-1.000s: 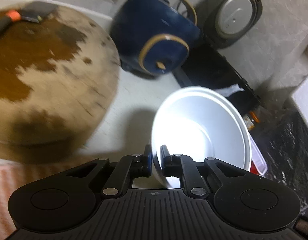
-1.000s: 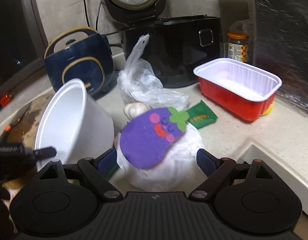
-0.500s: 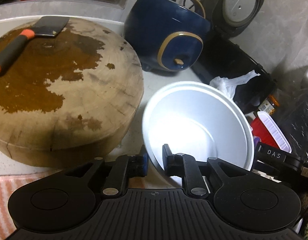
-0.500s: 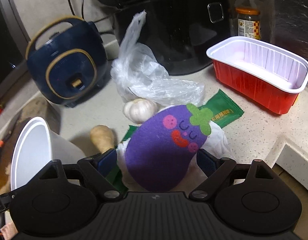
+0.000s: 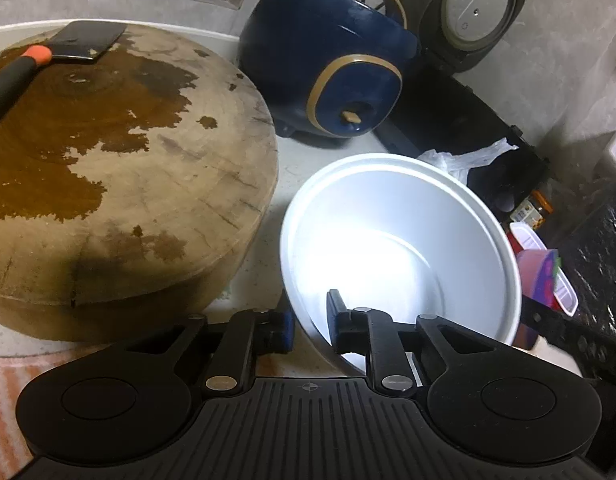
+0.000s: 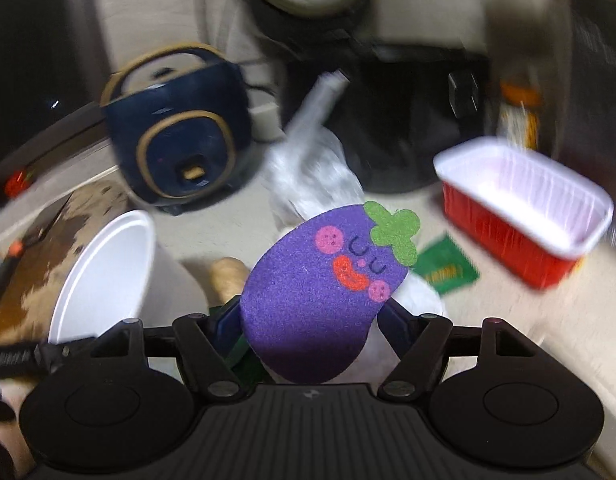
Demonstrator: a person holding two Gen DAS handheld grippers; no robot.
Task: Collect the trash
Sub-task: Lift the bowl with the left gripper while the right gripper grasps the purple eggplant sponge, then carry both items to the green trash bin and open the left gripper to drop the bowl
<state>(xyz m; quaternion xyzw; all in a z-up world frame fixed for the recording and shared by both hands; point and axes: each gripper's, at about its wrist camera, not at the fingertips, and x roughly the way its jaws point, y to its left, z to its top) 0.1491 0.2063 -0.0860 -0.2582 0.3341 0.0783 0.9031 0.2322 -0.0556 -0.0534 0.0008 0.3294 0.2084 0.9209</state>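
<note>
Your left gripper straddles the near rim of the white bowl, pads not visibly pinching it. Your right gripper is closing around the purple eggplant sponge, dead ahead at 12 o'clock. The bowl is empty; a green wrapper at 2 o'clock and a plastic bag behind remain.

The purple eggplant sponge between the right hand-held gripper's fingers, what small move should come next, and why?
Probably finish closing on the eggplant sponge. The right hand-held gripper has it between its jaws, which are closing. The white bowl sits tilted with its mouth toward it, its rim between the left hand-held gripper's jaws, so the sponge could go there next.
</note>
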